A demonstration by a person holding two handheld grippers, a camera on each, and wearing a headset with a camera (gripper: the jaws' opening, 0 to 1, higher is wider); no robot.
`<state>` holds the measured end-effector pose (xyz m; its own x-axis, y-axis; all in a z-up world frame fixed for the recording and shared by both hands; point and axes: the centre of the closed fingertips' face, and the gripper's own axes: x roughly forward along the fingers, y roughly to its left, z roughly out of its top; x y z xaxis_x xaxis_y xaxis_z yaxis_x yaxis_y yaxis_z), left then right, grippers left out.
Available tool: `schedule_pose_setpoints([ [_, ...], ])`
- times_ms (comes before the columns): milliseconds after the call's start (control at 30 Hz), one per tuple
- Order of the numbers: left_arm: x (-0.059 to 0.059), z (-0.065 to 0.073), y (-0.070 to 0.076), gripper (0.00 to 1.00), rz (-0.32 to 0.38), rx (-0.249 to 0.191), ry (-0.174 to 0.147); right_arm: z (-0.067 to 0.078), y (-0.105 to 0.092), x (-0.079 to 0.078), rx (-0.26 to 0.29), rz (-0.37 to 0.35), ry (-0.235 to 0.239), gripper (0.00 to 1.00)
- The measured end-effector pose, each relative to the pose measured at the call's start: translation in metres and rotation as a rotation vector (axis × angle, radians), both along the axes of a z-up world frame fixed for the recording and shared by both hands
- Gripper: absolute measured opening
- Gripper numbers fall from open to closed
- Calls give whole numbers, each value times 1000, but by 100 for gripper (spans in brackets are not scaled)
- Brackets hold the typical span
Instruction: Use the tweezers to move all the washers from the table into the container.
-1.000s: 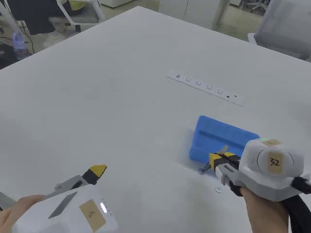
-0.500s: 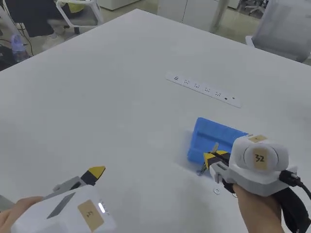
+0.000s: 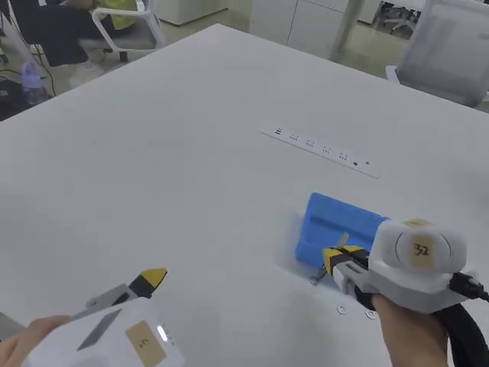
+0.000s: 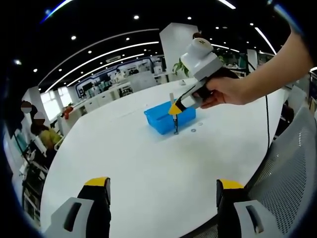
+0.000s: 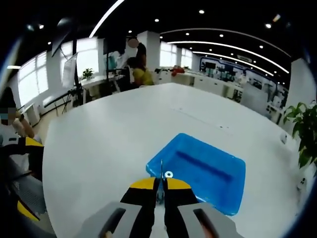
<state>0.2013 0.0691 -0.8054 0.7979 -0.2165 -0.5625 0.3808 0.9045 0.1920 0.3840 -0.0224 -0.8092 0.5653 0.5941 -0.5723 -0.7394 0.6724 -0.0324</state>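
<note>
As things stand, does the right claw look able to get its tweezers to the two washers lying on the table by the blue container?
Probably yes. The right claw, shut on the tweezers, hangs close beside the washers, which lie on bare table with nothing between.

White right gripper labelled 32, yellow-tipped fingers.

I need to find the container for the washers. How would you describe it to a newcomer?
Start from the large white table. Towards its right, nearer the person than the long white power strip, sits a shallow rectangular blue plastic container, by the thin metal tweezers in the right tool. It is the sole blue thing; the small silver washers beside it lie flat.
</note>
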Motion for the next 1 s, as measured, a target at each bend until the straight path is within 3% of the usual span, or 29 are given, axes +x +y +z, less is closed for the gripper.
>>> schedule_pose_setpoints([
  [100,1,-2,1,89,18,11,5,-2,0,1,-5,-2,2,2],
  [167,2,3,2,87,19,1,-16,-3,1,1,2,-6,11,2],
  [267,2,4,0,90,18,-25,-13,-5,2,-1,15,-8,27,2],
  [733,2,4,-3,96,17,-42,-13,-6,2,-6,-75,45,-45,2],
  [1000,2,4,-3,95,16,-39,-12,-7,-1,-3,-69,29,-35,2],
])
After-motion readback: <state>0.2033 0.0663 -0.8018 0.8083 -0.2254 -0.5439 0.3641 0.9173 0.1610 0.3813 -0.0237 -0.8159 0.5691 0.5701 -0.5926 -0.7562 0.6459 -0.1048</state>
